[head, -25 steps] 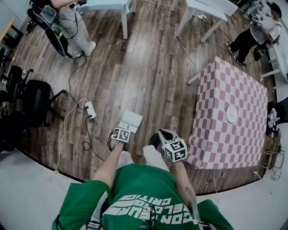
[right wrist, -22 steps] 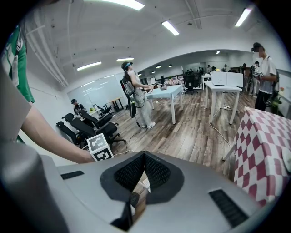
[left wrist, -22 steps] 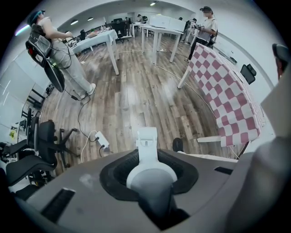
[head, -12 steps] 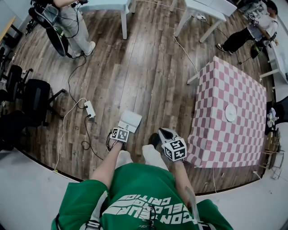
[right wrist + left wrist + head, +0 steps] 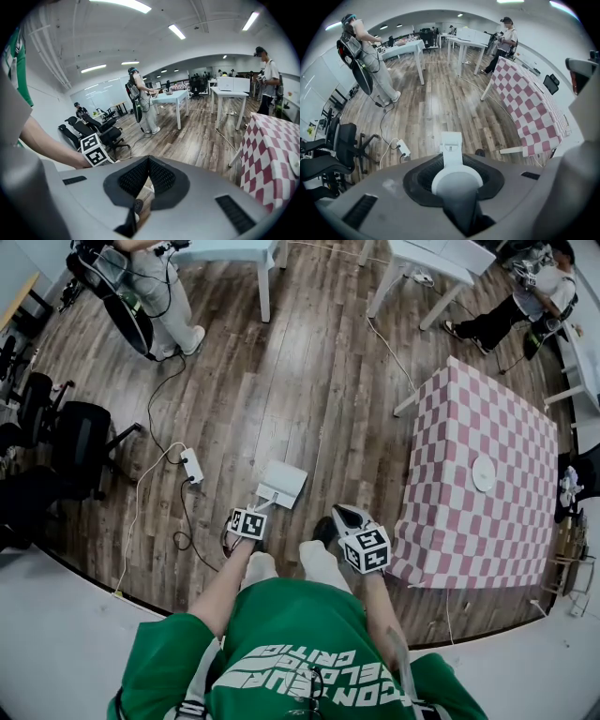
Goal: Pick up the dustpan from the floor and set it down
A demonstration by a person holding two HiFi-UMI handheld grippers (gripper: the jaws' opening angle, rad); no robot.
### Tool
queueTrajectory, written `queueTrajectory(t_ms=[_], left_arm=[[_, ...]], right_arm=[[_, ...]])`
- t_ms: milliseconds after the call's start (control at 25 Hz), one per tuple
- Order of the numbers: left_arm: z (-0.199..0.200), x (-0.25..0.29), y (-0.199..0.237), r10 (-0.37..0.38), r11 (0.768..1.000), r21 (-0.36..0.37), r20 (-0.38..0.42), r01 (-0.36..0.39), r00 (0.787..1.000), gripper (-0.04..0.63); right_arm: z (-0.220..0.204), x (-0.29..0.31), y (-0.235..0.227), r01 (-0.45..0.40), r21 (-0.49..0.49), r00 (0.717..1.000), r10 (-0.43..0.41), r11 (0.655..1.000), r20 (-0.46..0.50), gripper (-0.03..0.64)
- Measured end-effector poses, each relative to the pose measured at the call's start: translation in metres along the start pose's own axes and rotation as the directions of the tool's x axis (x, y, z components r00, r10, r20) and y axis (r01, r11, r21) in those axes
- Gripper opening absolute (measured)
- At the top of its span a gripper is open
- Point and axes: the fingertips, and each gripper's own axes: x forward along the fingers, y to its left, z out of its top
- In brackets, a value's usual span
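Note:
The white dustpan [image 5: 282, 483] hangs a little above the wooden floor, just ahead of my feet. My left gripper [image 5: 262, 506] points steeply down and is shut on its handle. In the left gripper view the rounded white handle [image 5: 456, 178] sits between the dark pads, and the pan [image 5: 451, 142] sticks out beyond them. My right gripper [image 5: 340, 517] stays to the right of the dustpan and holds nothing. In the right gripper view its pads [image 5: 149, 164] meet at the tips.
A table with a pink-and-white checked cloth [image 5: 469, 521] stands close on the right, with a white plate [image 5: 483, 474] on it. A power strip [image 5: 192, 466] and cables lie on the floor at left, near black office chairs [image 5: 80, 432]. People stand by white tables [image 5: 422, 263] farther off.
The left gripper has risen with the dustpan, which now sits farther from my feet in the head view. The right gripper has kept still.

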Motion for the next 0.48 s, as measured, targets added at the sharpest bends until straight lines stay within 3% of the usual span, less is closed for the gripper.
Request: queueTrajectory(t_ms=[280,480], left_arm=[[0.020,-0.037,-0.005,-0.011,1.000,-0.013,0.117,0.013,0.993,0.107],[0.038,-0.081,0.002,0.011,1.000,-0.009,0.218,-0.009,0.976,0.106]], right_arm=[[0.003,-0.008,-0.002,0.014,-0.005,1.000,-0.014,1.000,0.022,0.008],[0.008,-0.016,-0.007,0.038,-0.002,0.998,-0.038,0.999,0.047,0.008]])
